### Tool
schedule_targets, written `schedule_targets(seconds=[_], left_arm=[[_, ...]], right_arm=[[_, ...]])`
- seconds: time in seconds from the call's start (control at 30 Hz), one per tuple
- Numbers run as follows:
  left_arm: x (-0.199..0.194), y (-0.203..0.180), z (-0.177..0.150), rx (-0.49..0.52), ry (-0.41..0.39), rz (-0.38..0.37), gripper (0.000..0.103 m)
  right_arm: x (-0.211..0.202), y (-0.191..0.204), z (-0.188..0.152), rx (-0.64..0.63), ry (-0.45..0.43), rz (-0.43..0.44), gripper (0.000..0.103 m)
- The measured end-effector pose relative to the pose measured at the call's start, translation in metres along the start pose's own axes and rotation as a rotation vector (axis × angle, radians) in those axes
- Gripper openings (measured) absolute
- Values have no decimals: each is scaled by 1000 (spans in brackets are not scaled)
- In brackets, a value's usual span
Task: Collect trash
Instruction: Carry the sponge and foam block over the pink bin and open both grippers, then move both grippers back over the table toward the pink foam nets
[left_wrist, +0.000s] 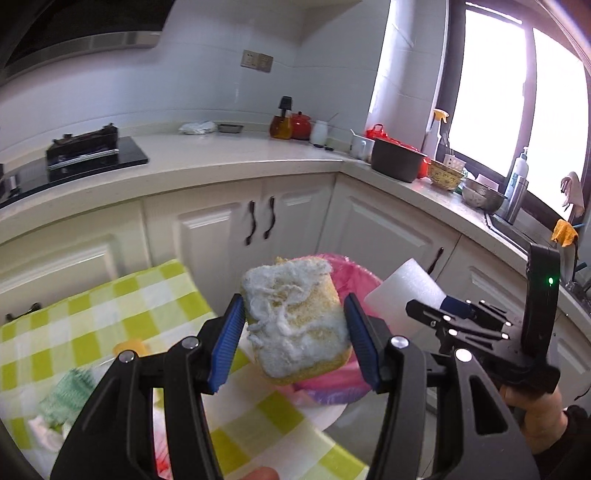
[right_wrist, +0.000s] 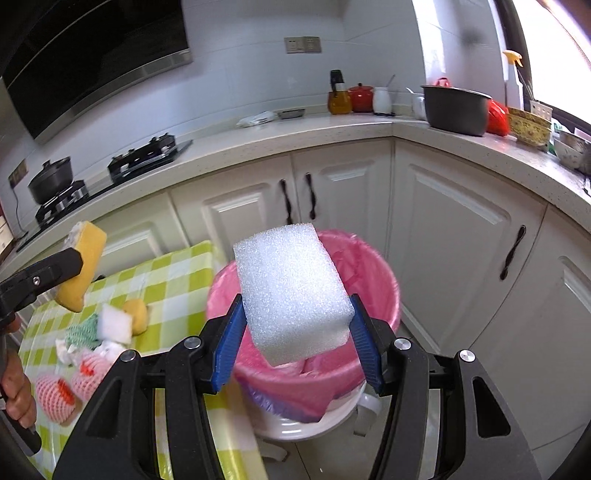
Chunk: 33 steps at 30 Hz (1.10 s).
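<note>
Two grips are full: the left gripper (left_wrist: 295, 332) clamps a worn yellow sponge (left_wrist: 295, 325), the right gripper (right_wrist: 297, 328) a white foam block (right_wrist: 291, 291). Both hang above the pink-lined bin (right_wrist: 373, 295) beside the checked table (right_wrist: 177, 273).

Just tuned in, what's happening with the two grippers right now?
A person is clearing trash off the checked tablecloth with a handheld gripper in each hand. The left gripper is shut on a worn yellow sponge with a frayed white face. The right gripper is shut on a white foam block, held above the pink-lined trash bin. Neither piece has been dropped in yet. More scraps, including pink foam fruit nets and another sponge, lie on the table.
</note>
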<state>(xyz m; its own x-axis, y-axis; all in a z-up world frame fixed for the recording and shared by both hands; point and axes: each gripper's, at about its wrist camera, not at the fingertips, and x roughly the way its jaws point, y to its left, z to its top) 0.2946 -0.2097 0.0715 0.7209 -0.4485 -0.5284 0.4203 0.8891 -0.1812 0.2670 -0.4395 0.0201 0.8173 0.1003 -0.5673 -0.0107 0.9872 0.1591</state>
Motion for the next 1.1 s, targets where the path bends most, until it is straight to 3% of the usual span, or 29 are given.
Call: schedule_targets(seconds=[0.17,0.37,0.5,0.57,0.63,0.87,1.1], left_arm=[[52,-11,21,-7,43,-47,54],[98,-12,25,-36,99,-53,54],[115,-7,24,-65,121,-63,69],[118,-6,24,-73,126,-60,71],[117,-4,24,-74,127,-60,71],[78,7,14,-69,80,-30,72],[6,32,-23,-90,19,56,78]], right_arm=[[20,-19,11,14,-1,-20,53],[44,-30,21,-1,5,-15,54],[52,-35,25,-6,6,-17,55],[56,-36,25,-12,13,-31,59],[58,-38,24,-10,20,-41,68],[47,-40,15,9,-1,-40,69],[12,-6,-13,-35,-47,-30,71]])
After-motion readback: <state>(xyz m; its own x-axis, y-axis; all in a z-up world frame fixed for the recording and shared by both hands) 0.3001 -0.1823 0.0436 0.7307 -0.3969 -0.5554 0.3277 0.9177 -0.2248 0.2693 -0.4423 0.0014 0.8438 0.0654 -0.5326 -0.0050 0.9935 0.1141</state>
